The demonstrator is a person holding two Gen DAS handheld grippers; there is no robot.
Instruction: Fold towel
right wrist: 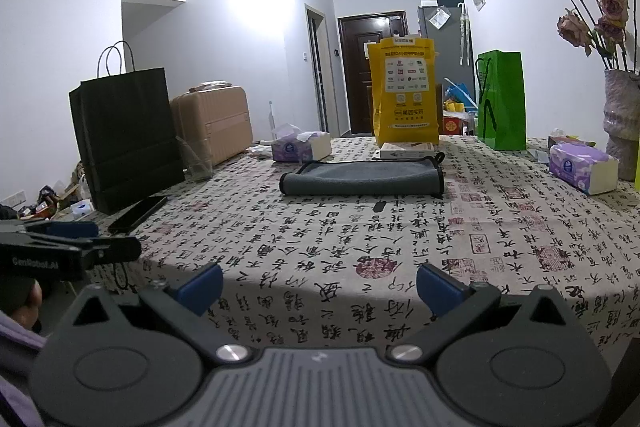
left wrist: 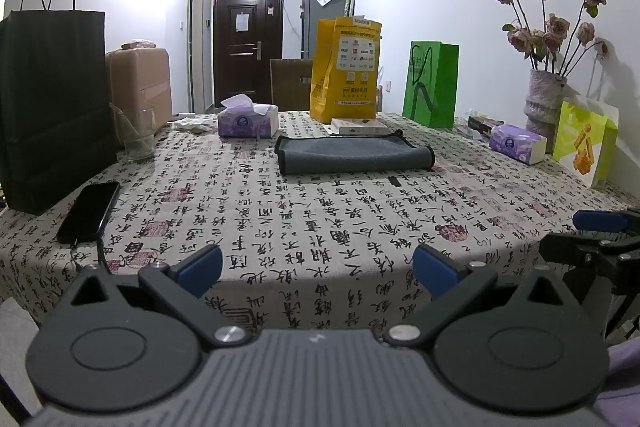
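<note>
A dark grey towel (left wrist: 354, 155) with a black hem lies folded flat on the table's far middle; it also shows in the right wrist view (right wrist: 362, 178). My left gripper (left wrist: 316, 269) is open and empty, held back at the table's near edge, far from the towel. My right gripper (right wrist: 318, 289) is open and empty, also at the near edge. The right gripper shows at the right edge of the left wrist view (left wrist: 600, 231). The left gripper shows at the left edge of the right wrist view (right wrist: 68, 243).
On the calligraphy-print tablecloth (left wrist: 320, 227) stand a black paper bag (left wrist: 52, 107), a phone (left wrist: 90, 211), a glass (left wrist: 138, 135), tissue boxes (left wrist: 248, 121) (left wrist: 518, 143), a yellow bag (left wrist: 346, 67), a green bag (left wrist: 432, 83), a vase of flowers (left wrist: 544, 99).
</note>
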